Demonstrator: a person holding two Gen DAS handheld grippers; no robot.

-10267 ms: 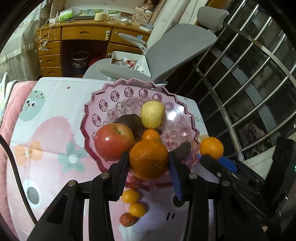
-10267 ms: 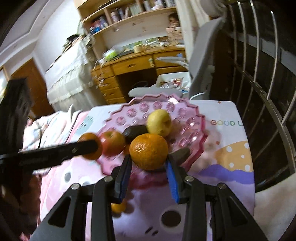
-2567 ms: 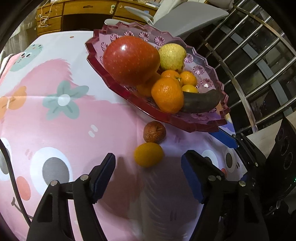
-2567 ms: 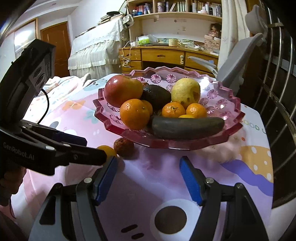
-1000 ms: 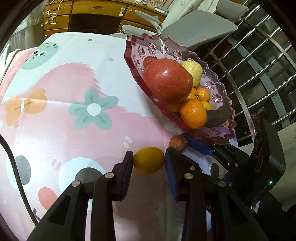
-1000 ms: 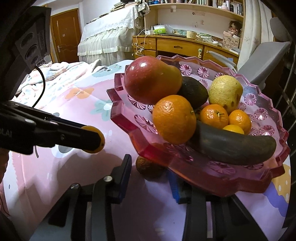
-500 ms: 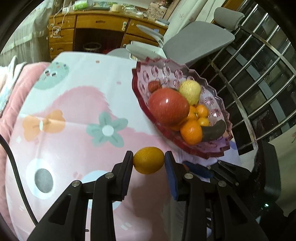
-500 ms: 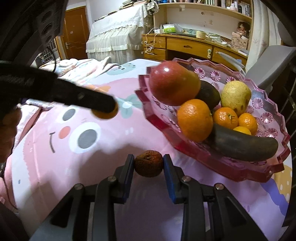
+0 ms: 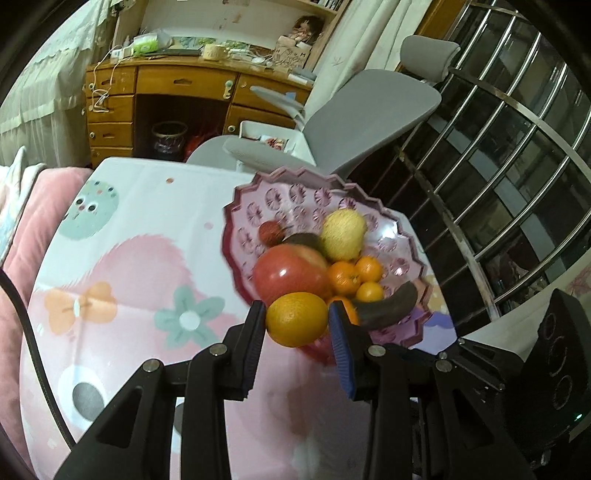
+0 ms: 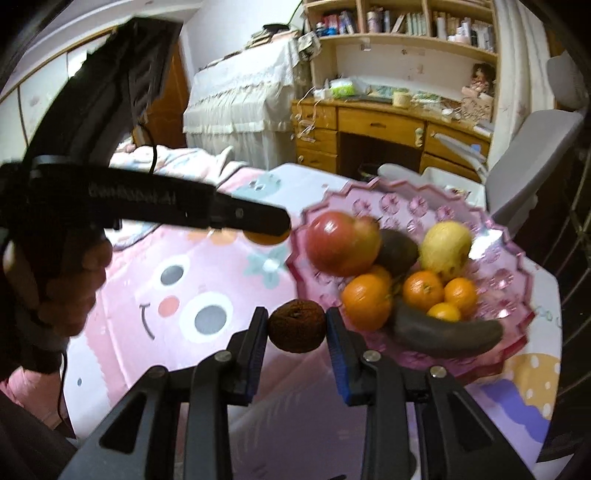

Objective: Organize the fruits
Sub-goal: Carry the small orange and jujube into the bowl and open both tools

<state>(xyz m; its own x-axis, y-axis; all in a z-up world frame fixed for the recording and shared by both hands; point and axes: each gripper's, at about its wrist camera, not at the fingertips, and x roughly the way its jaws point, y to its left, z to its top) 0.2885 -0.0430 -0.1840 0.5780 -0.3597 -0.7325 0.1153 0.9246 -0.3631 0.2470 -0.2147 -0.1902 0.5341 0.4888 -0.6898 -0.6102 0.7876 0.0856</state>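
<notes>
The left gripper is clamping a round yellow-orange citrus fruit between its blue pads, lifted clear of the pink cartoon tablecloth. Just ahead of it, the scalloped pink glass fruit bowl is sitting heaped with fruit. The right gripper is squeezing a wrinkled brown round fruit, with the bowl ahead to its right.

Only one marking showed, and it could not be read: a line of pale lettering ran along the black side of the left gripper in the right wrist view, too blurred to make out. The spines of the books on the shelf behind the desk were too small to read. The patterned cloth on the worktop showed only pictures.
</notes>
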